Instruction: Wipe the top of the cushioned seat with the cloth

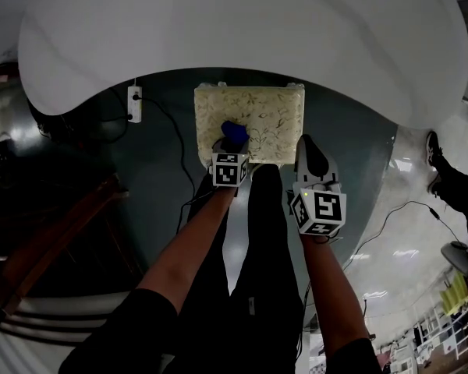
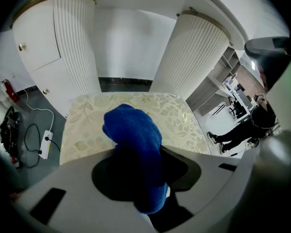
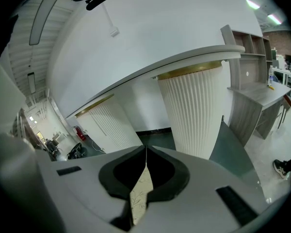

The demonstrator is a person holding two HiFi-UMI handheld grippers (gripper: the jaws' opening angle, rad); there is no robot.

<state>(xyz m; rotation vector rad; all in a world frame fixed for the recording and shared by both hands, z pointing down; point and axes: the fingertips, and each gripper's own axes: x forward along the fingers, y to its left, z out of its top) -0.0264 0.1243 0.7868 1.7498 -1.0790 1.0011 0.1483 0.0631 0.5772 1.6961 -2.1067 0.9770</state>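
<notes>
Looks like the wiping step itself, at or near its start. Grips a bunched blue cloth (image 1: 233,132) in the left gripper (image 1: 229,145), jaws closed round the wad, near the centre of the head view. Hangs over the near half of the seat (image 1: 261,107), a little left of its middle. Cannot tell from either view whether cloth and fabric touch. Shows the right gripper (image 1: 310,151) at centre right, just beside the seat's near right corner. Has its 2 jaws brought together at the tips with nothing caught between them, only a sliver of leaf-patterned fabric visible through the slit lower down.

Calls next for pressing the cloth flat on the top and sweeping toward the far edge and the right side in overlapping passes. Needs care not to knock the big white table (image 1: 242,29) that overhangs the upper part of the frame. Might help to steady the seat with the free gripper.

Fills the upper centre of the head view: squarish, cream, with a leaf-and-vine pattern, a soft-looking top and rounded corners, standing on the dark floor (image 1: 164,154) below the table. Shows no stain or crumbs at this size.
</notes>
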